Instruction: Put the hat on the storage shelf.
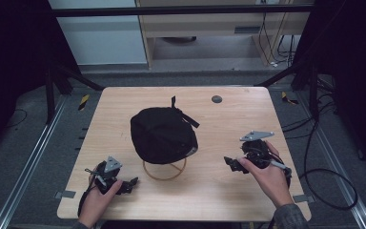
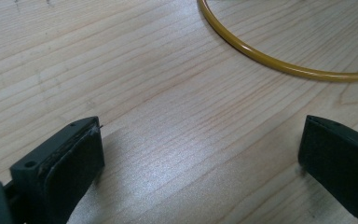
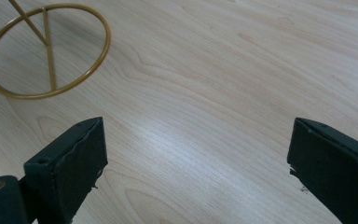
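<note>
Two tools rested low on worktop (image 1: 228,186), one each side of stand. Left tool (image 1: 131,183) gaped wide, nothing between jaws, bare wood under them. Right tool (image 1: 229,163) likewise wide open, empty. Black cap (image 1: 162,134) sat atop gold wire stand (image 1: 164,172) at worktop middle, between tools, apart from both. Cap strap (image 1: 183,114) trailed toward far edge. Stand's ring base lay ahead of each tool; no obstacle between. Small dark disc (image 1: 216,99) near far edge, well clear.
</note>
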The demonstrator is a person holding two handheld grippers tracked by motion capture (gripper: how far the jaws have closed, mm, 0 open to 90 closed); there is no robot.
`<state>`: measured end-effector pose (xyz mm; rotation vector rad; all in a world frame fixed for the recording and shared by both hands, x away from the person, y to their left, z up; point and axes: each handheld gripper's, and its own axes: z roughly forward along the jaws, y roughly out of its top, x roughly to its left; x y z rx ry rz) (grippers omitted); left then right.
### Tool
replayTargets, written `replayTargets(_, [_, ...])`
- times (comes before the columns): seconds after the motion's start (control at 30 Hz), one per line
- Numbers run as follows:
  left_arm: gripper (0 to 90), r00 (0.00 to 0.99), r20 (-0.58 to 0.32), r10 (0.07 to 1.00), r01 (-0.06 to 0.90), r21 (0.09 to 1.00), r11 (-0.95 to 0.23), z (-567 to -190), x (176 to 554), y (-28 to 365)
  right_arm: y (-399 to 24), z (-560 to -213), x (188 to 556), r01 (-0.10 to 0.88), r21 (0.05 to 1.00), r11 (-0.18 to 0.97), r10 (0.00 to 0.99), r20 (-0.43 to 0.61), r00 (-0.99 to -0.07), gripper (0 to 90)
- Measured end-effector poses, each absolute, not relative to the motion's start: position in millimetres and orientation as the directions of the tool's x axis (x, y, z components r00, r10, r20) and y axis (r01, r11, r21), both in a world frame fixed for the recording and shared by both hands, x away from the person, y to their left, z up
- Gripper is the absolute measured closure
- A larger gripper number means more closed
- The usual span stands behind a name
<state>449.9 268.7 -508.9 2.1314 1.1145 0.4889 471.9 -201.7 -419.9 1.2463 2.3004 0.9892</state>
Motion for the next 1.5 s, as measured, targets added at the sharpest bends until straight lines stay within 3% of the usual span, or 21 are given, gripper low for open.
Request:
replayTargets(0.6, [0.0,0.564,0.019,0.826,0.573,0.711,-0.408,-509,450,269,-198,-472,475,0.653,0.682,0.329,0.845,0.096,-0.526,6.2])
replayTargets(1.5, [0.0,0.563,0.019,0.826,0.573,0.711,-0.407,-509,450,269,-178,-497,482,0.660,0.686,0.307,0.849,0.116,-0.516,6.7])
